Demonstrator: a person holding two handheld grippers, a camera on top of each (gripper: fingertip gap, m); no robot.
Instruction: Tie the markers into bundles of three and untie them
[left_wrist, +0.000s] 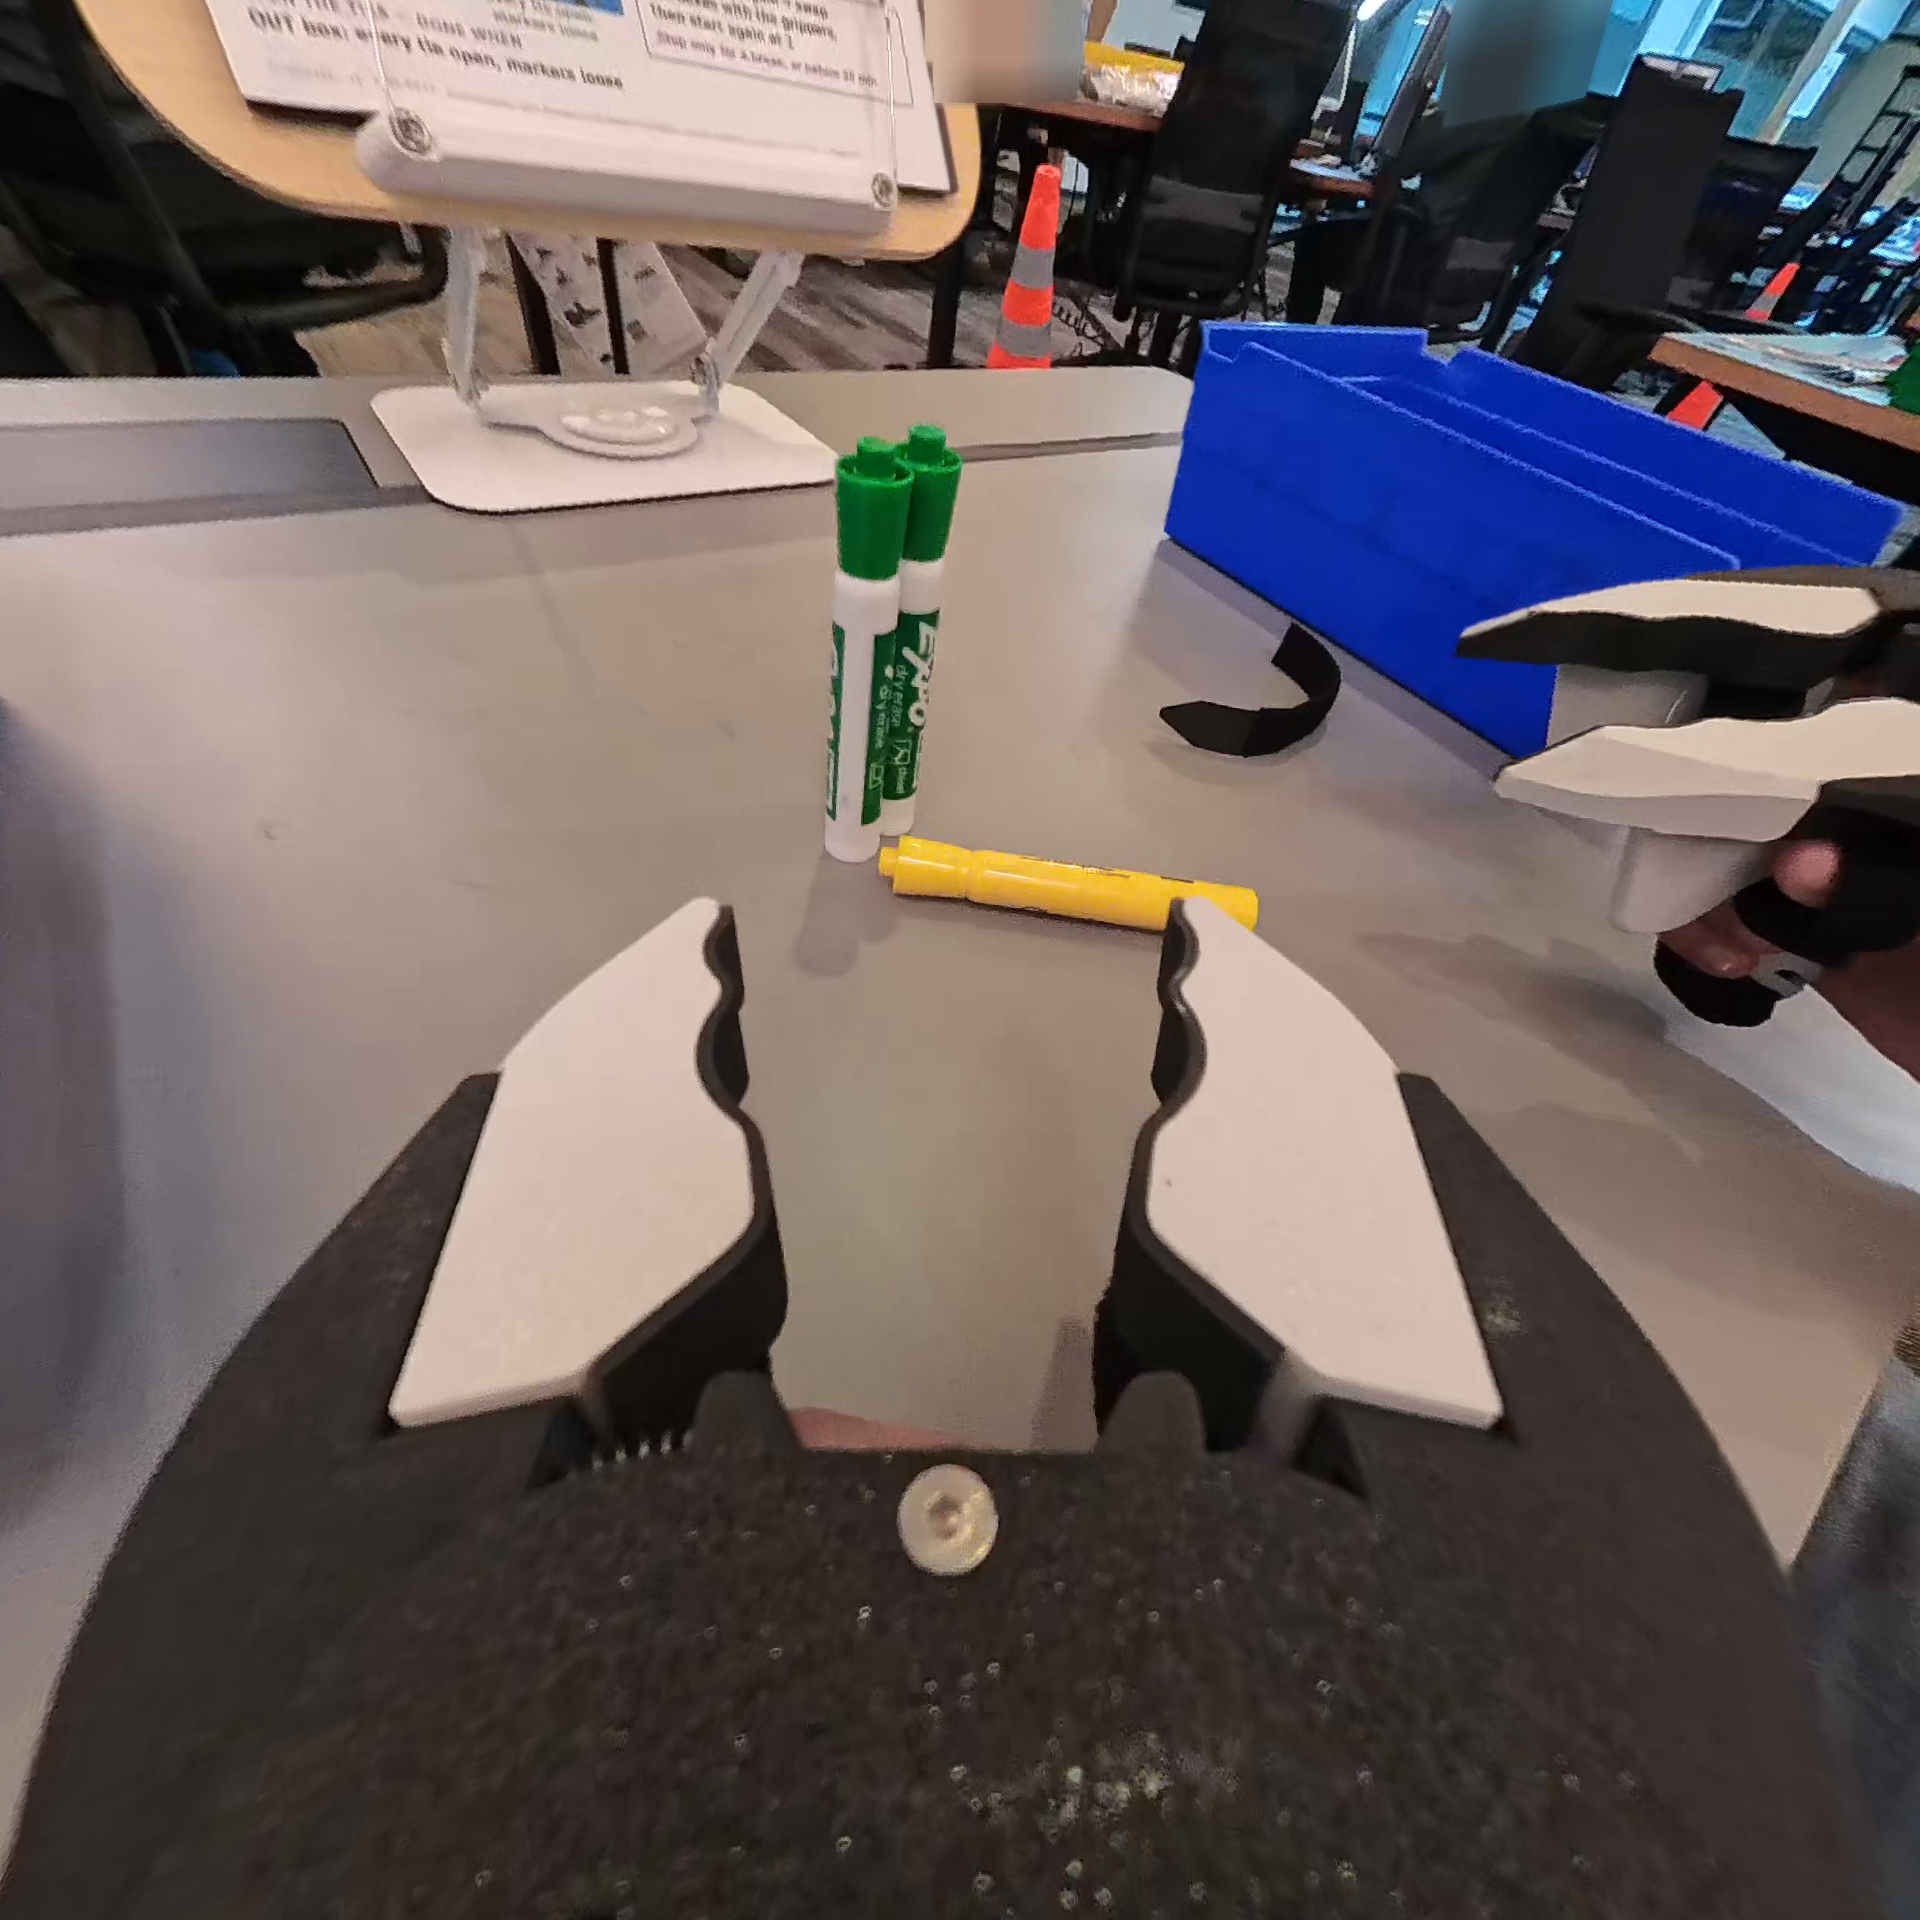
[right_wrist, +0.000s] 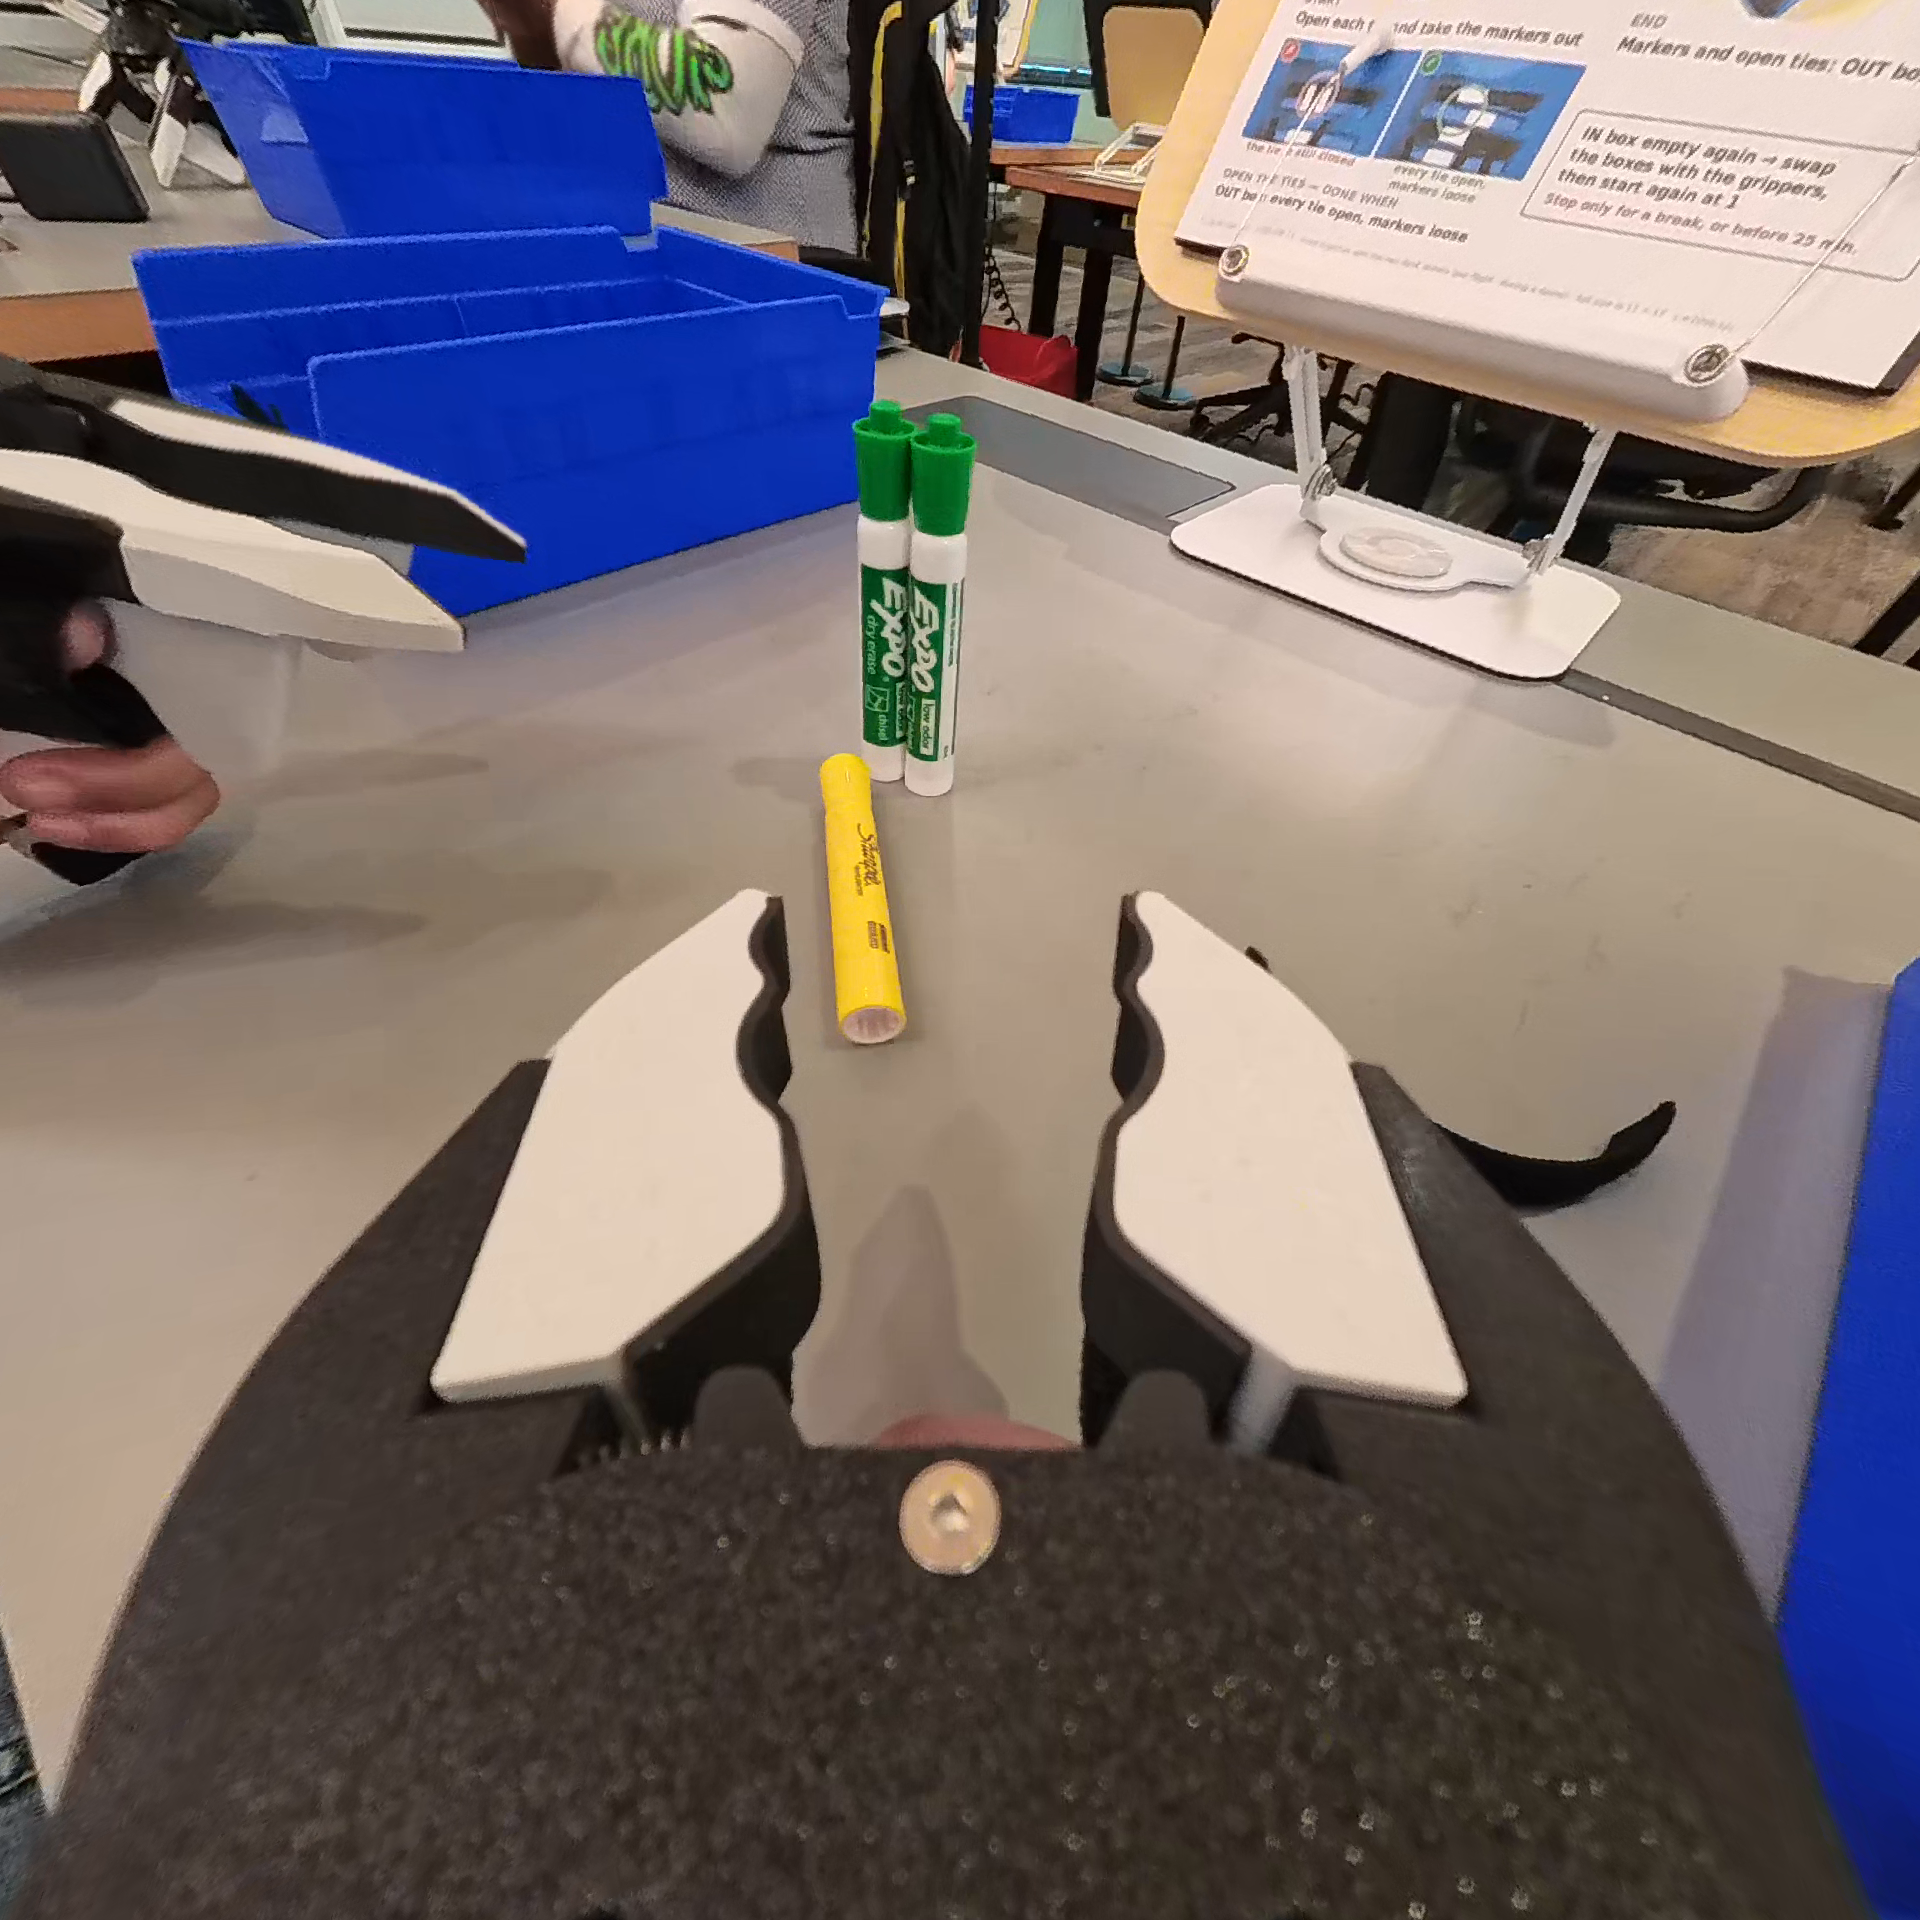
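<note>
Left gripper (left_wrist: 951, 914) and right gripper (right_wrist: 951, 904): both spread wide, empty, above the grey table (right_wrist: 1351, 852). Two green markers (right_wrist: 912, 597) lie side by side, the yellow marker (right_wrist: 860, 899) just beside their ends. Black tie (left_wrist: 1262, 707) near the blue bin (left_wrist: 1455, 540), partly hidden behind the right gripper's finger in the right wrist view.

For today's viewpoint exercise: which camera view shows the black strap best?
The left wrist view: the black strap lies whole and curled beside the blue bin. In the right wrist view the right tool's finger hides most of it, leaving one end showing.
</note>
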